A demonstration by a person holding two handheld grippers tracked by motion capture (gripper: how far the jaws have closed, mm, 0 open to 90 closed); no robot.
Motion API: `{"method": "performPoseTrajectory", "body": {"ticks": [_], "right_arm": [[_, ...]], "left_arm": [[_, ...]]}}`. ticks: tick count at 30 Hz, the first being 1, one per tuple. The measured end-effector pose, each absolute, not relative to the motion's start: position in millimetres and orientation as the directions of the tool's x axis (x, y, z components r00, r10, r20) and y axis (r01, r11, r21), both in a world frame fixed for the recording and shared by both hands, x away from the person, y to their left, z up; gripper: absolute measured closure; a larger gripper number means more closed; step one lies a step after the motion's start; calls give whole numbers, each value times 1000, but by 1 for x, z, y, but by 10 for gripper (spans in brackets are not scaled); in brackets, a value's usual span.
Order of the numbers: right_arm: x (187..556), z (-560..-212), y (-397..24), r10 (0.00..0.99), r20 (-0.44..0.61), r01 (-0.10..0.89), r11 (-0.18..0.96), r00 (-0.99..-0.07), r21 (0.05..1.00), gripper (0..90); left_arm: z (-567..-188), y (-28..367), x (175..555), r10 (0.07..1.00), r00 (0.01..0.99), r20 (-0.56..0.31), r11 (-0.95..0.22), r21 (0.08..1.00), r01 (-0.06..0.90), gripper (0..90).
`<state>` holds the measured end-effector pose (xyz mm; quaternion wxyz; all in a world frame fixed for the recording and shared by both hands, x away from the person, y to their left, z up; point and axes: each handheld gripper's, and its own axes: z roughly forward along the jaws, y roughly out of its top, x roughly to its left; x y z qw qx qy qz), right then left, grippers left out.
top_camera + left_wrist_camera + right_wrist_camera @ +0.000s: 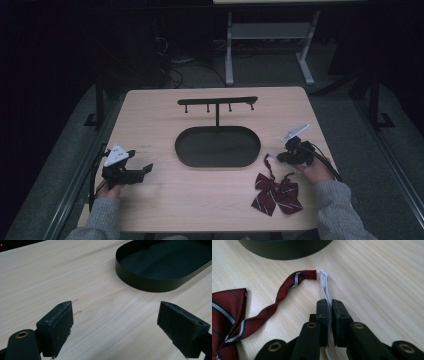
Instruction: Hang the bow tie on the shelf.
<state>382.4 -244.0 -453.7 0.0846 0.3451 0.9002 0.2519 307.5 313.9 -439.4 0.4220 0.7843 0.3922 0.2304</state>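
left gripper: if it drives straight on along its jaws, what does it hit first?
Probably the black oval tray. The left gripper is open, with bare table between and just beyond its jaws; the tray wall lies ahead, slightly right of centre, so it might only clip the rim.

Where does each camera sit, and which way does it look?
High view: above the person's side, facing down at the table; forearms, both tongs show.
Left gripper view: on the left tongs, open, facing the tray.
Right gripper view: on the right tongs, shut on the bow tie's white loop.
All share the tray.
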Motion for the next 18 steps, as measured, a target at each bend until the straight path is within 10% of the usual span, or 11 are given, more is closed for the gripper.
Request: {"method": "performPoseTrajectory", "body": {"ticks": [18], "right_arm": [[364, -425, -250, 656, 43, 552, 595, -753, 584, 886]], "left_arm": [[-440, 313, 308, 807, 590, 31, -340, 840, 422, 130]]}}
